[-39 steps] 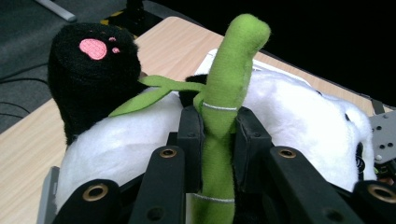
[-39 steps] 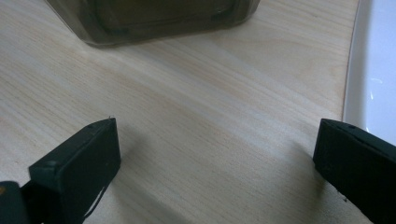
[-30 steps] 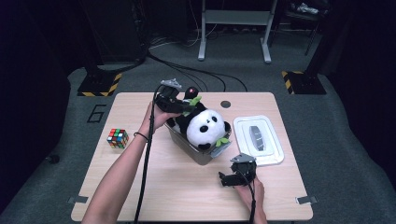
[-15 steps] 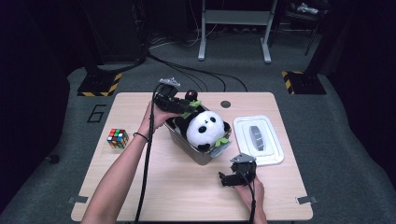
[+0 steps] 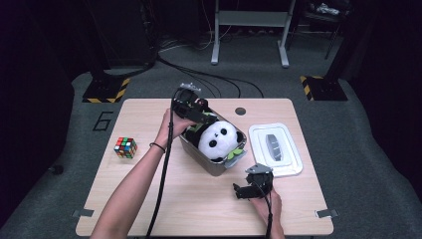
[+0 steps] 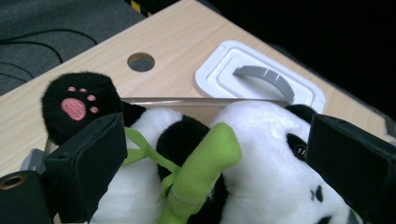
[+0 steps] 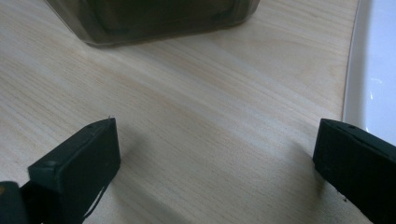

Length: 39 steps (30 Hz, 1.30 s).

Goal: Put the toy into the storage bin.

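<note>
1. My left gripper [image 6: 215, 154] hovers over the panda plush [image 5: 217, 140], which sits in a clear bin [image 5: 211, 167] at the middle of the wooden table [image 5: 149, 199].
2. Its jaws have just been opening and now stand wide apart, with the panda's green bamboo stalk [image 6: 201, 172] between them, unpressed.
3. My right gripper [image 7: 215, 163] rests low on the table near the bin, jaws apart and empty.
4. The white lid [image 5: 276, 149] lies just right of the bin.

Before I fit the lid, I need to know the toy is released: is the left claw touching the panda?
Cannot tell. In the left gripper view the left claw, jaws just opened wide, straddles the panda, but no gap or contact shows plainly.
</note>
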Tool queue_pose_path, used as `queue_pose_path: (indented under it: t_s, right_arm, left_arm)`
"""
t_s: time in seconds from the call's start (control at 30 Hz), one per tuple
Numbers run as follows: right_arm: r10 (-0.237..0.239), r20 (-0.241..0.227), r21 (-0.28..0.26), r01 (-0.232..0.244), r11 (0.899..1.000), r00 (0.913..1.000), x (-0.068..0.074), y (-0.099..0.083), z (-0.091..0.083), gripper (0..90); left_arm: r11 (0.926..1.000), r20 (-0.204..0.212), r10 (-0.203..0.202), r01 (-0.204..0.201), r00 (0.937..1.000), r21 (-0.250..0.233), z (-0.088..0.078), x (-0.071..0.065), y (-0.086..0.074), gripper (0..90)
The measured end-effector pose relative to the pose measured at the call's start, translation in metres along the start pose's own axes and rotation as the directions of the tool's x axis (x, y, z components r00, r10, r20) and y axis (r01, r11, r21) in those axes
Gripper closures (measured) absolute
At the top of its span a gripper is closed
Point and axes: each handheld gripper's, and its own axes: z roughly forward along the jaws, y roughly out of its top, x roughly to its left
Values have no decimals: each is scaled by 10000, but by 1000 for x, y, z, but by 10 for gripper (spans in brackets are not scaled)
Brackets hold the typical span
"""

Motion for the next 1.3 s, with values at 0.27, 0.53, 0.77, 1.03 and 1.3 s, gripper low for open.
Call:
queue_pose_path:
  t_s: [0.27,0.53,0.77,1.03,1.3]
  right_arm:
    - [10,14,-11,-10,10000,10000,0,0,0,0]
    - [-2,-50,67,3,10000,10000,0,0,-1,1]
    - [-29,-31,56,29,10000,10000,0,0,-1,1]
    - [-55,-45,62,55,10000,10000,0,0,-1,0]
    - [-61,-15,36,61,10000,10000,0,0,0,2]
  left_arm:
    - [9867,-393,503,-435,9980,1564,38,-9,-10,97]
    - [9844,-637,610,-495,9961,1689,45,-11,-14,104]
    - [9962,-673,46,13,9977,873,21,-1,-13,106]
    - [9773,-636,160,-21,9978,2118,47,2,-24,180]
    - [9530,-730,249,-16,9970,3029,64,-1,-25,210]
